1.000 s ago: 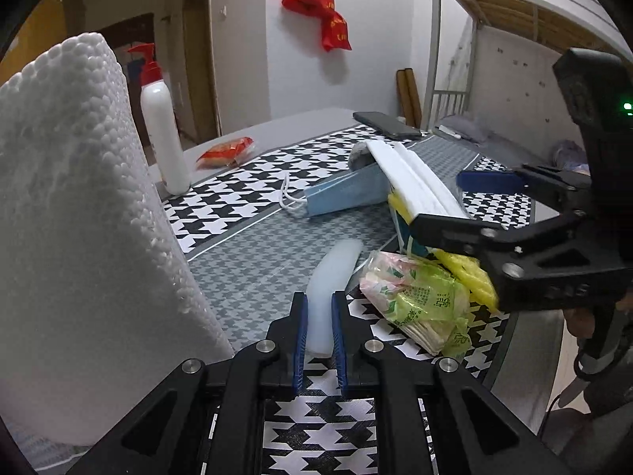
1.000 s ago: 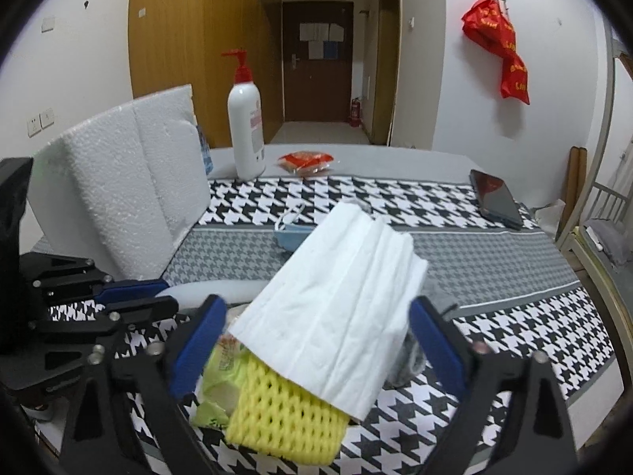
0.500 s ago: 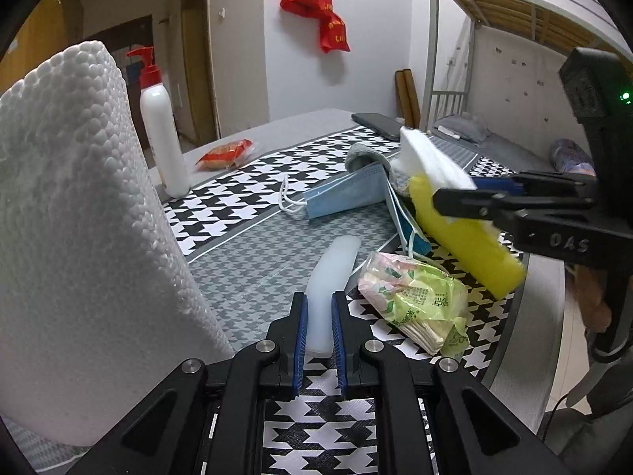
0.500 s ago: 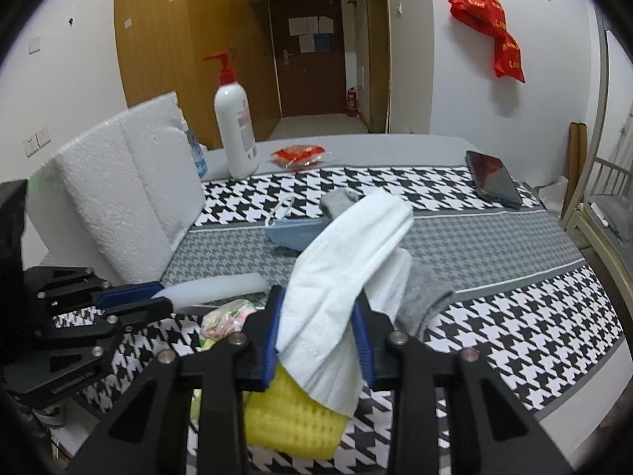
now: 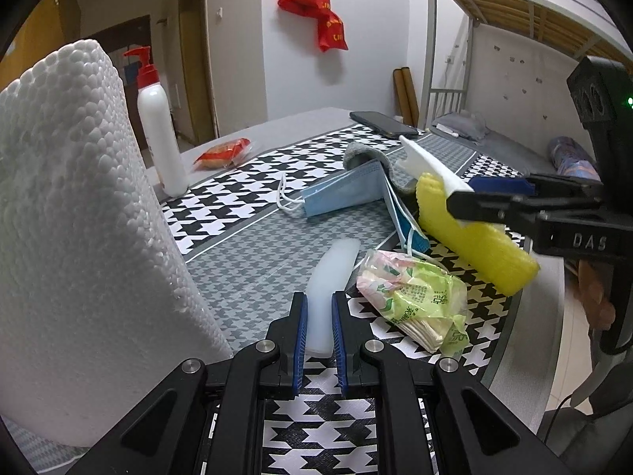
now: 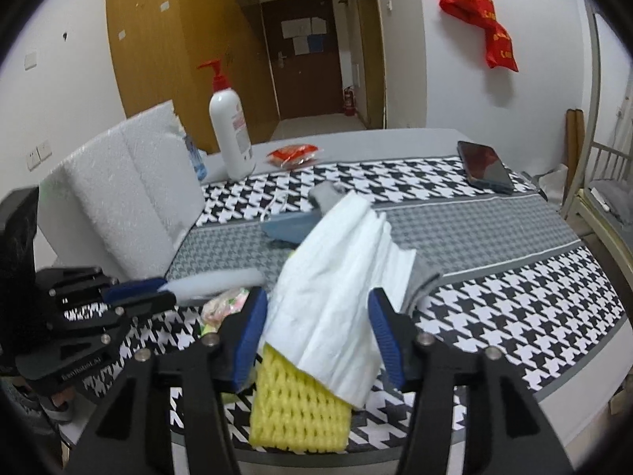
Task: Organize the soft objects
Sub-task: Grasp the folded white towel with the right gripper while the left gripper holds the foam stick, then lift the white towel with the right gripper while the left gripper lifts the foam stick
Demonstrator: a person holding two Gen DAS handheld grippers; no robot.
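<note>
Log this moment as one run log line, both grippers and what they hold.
left gripper: shut on white foam strip | right gripper: jaws just reopened, loosely around tissue stack and yellow foam net

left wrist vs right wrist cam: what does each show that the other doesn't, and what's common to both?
Left wrist only: the bunk bed frame, and the full green tissue pack.

Right wrist only: the brown door down the hallway and the wood wardrobe.

Both: pump bottle, phone, blue mask, left gripper shut on the white foam strip, and right gripper around the white paper and yellow foam net.
</note>
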